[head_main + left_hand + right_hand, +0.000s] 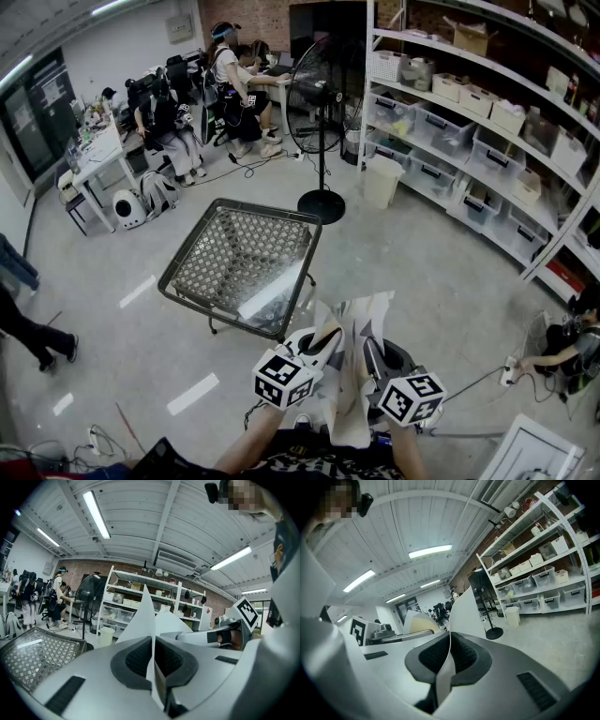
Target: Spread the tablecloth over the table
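Tablecloth (354, 370): a pale, thin sheet, bunched and hanging between the two grippers close to the person's body. It is not yet over the table (217, 309), which stands ahead on the floor with its mesh top bare, well apart from the cloth. Left gripper (153, 662): jaws pressed together on an edge of the cloth, with a stiff-looking fold poking up past the pads. Right gripper (449, 660): same, clamped on another bit of the edge, with the sheet rising out of the pads. The grippers sit side by side, near each other, so the cloth is folded up between them. Handling guess: light and limp overall, but it holds creases like thin plastic sheet. It is probably slick in the pads, will sag and catch air, and the mesh could snag it. The best hold is likely two corners of one edge, hands spread wide to open it before draping. Around: a standing fan (321, 103) beyond the table, shelves (469, 122) with bins at the right, people at desks far back.
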`<state>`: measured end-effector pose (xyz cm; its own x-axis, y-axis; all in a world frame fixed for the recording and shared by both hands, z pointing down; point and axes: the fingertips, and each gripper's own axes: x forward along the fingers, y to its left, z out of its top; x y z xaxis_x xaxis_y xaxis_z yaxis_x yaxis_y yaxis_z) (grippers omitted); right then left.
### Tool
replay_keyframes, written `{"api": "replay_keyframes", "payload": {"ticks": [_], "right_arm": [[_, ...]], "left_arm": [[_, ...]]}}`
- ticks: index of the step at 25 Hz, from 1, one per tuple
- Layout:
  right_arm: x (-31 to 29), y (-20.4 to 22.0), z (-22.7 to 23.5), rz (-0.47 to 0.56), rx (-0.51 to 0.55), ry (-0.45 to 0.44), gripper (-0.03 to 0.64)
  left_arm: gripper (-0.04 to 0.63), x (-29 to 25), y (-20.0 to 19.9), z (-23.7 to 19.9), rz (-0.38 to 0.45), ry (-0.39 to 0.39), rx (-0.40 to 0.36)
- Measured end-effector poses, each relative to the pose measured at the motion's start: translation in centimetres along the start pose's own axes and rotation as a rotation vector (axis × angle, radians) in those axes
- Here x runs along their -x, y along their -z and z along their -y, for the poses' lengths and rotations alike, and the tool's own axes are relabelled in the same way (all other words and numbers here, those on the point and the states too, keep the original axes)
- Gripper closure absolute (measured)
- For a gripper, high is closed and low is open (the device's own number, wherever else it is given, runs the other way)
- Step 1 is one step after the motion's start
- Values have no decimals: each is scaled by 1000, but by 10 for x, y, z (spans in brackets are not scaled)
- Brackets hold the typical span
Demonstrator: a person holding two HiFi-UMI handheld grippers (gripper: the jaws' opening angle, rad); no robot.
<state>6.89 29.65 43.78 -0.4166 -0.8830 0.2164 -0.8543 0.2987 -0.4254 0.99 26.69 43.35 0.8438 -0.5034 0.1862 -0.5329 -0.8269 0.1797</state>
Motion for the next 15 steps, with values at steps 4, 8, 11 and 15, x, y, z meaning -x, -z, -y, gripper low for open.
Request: {"api": "replay_keyframes", "payload": {"ticks": [4, 8, 11, 15], "right_arm": [[-3, -3, 6, 1, -3, -5, 600], [-4, -9, 9, 11, -16, -2, 600], [-3, -13, 15, 21, -27, 8, 600], [5, -20, 30, 34, -44, 25, 600]], "left_arm": [[575, -7, -1, -4, 3, -3, 11], [575, -11, -5, -6, 4, 4, 18], [575, -15, -7, -5, 6, 13, 16], [575, -25, -7, 2, -2, 23, 9]]}}
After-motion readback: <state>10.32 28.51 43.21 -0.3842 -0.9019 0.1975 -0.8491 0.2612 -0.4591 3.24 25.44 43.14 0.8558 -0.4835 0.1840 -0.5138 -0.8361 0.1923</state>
